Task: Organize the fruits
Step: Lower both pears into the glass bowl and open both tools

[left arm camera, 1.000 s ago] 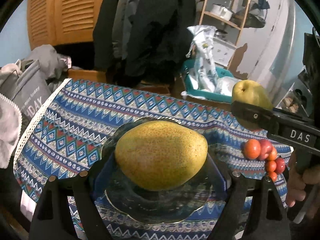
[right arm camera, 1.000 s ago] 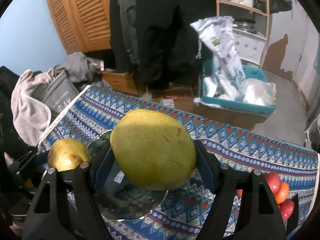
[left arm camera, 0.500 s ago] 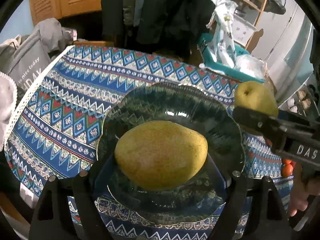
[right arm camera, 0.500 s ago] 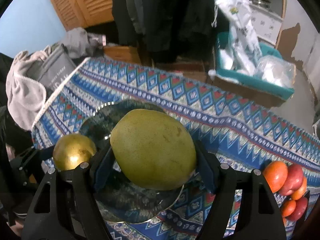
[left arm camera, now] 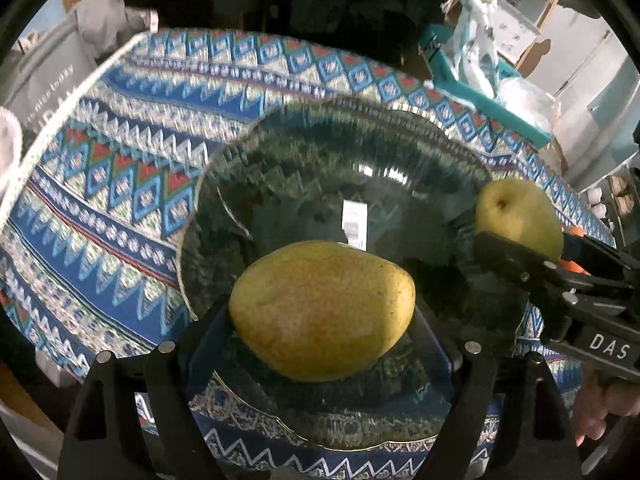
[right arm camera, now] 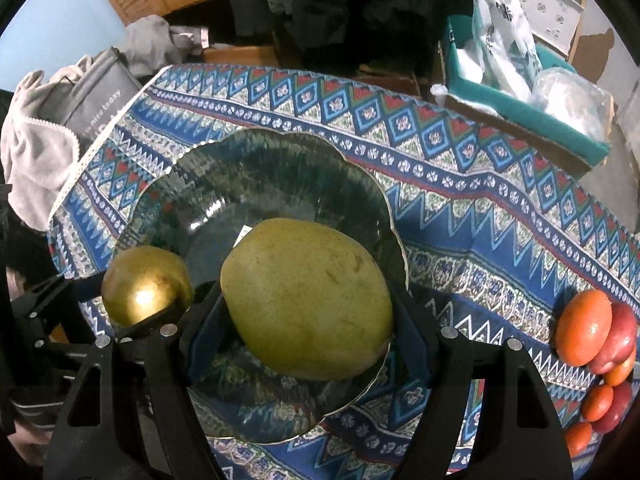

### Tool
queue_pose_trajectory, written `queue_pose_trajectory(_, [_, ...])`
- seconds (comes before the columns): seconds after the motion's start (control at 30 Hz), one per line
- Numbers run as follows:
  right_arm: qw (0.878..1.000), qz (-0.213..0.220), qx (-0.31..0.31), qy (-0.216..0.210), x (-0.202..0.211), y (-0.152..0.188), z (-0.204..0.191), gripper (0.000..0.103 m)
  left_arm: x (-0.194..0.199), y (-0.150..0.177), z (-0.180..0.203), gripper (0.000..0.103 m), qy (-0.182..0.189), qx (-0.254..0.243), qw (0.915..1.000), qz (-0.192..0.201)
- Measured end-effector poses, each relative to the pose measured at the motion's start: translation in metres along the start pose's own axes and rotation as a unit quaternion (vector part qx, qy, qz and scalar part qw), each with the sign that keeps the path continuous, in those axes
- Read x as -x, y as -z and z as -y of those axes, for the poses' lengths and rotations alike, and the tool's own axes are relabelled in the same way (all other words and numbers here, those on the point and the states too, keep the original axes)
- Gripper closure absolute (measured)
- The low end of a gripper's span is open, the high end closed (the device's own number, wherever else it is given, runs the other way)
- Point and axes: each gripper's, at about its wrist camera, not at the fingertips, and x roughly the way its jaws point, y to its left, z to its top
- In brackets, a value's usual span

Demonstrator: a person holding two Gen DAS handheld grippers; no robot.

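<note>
A: Glass dish (left arm camera: 304,148), dark and scallop-rimmed, taken as the landmark. Nothing lies in it yet apart from what looks like a white label (left arm camera: 354,222) near its centre. Both fruits hang above it.

B: Grip status?

A: Left gripper (left arm camera: 322,316) is clamped on a yellow-green pear (left arm camera: 322,310), pads pressing its two ends, over the near half of the dish. Right gripper (right arm camera: 306,308) is clamped on a second pear (right arm camera: 306,306) the same way, over the dish's right-hand portion as the left wrist view shows it. Neither pear appears to touch the glass, though the clearance is hard to judge.

B: Risks from here?

A: Judgement only. First, the two grippers are close together above one dish; if both go down together, fingers or fruit could knock. Second, the pears are rounded and the dish is smooth and sloped, so a pear let go off-centre could roll into the other one or toward the rim. Third, a release from too high could strike the glass hard.

B: Other containers?

A: Beyond the far edge of the dish, off the patterned tablecloth (right arm camera: 472,208), a teal bin (right arm camera: 532,112) holds plastic bags. Right of the dish, loose on the cloth, sits a cluster of small red and orange fruits (right arm camera: 600,356), in no container.
</note>
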Motion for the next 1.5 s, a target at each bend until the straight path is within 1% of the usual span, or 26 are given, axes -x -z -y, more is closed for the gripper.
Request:
queue_pose_trajectory(0.1, [1.0,-0.006,-0.007,-0.003,-0.005,0.002,0.002,0.027,-0.008,0.003,0.002,0.017,0.003,-0.005,0.9998,-0.02])
queue_pose_trajectory(0.17, [1.0,-0.011,-0.012,-0.005,-0.007,0.002,0.004,0.027,-0.01,0.005,0.004,0.016,-0.001,-0.013,0.9996,-0.026])
queue_pose_trajectory(0.27, [1.0,-0.013,-0.013,-0.006,-0.009,0.003,0.004,0.027,-0.013,0.007,0.006,0.016,-0.006,-0.019,0.9993,-0.032])
queue_pose_trajectory(0.47, [1.0,-0.022,-0.012,-0.01,-0.013,0.004,0.002,0.027,-0.015,0.007,0.007,0.016,-0.006,-0.02,0.9989,-0.042])
queue_pose_trajectory(0.57, [1.0,-0.011,-0.02,-0.017,-0.009,0.002,0.004,0.027,-0.014,0.008,0.009,0.016,-0.01,-0.028,0.9987,-0.04])
queue_pose_trajectory(0.6, [0.999,-0.007,-0.025,-0.021,-0.006,0.0,0.005,0.031,-0.012,0.008,0.01,0.016,-0.017,-0.031,0.9987,-0.037])
queue_pose_trajectory(0.63, [0.999,-0.002,-0.03,-0.031,-0.003,-0.002,0.007,0.03,-0.012,0.007,0.012,0.016,-0.019,-0.031,0.9988,-0.034])
queue_pose_trajectory(0.9, [0.999,0.022,-0.036,-0.02,0.015,-0.008,0.011,0.03,0.009,0.004,0.013,0.015,-0.025,-0.024,0.9994,0.004])
queue_pose_trajectory(1.03, [0.999,0.04,-0.03,-0.006,0.029,-0.01,0.007,0.03,0.024,0.002,0.015,0.015,-0.023,-0.028,0.9991,0.022])
queue_pose_trajectory(1.2, [0.997,0.072,-0.017,0.022,0.055,-0.015,0.001,0.03,0.048,-0.001,0.025,0.015,-0.022,-0.041,0.9973,0.056])
queue_pose_trajectory(1.4, [0.993,0.106,-0.01,0.049,0.085,-0.016,-0.001,0.03,0.075,-0.003,0.035,0.015,-0.002,-0.046,0.9951,0.087])
queue_pose_trajectory(1.5, [0.991,0.124,-0.009,0.058,0.102,-0.015,-0.001,0.03,0.089,-0.004,0.041,0.015,0.0,-0.053,0.9931,0.105])
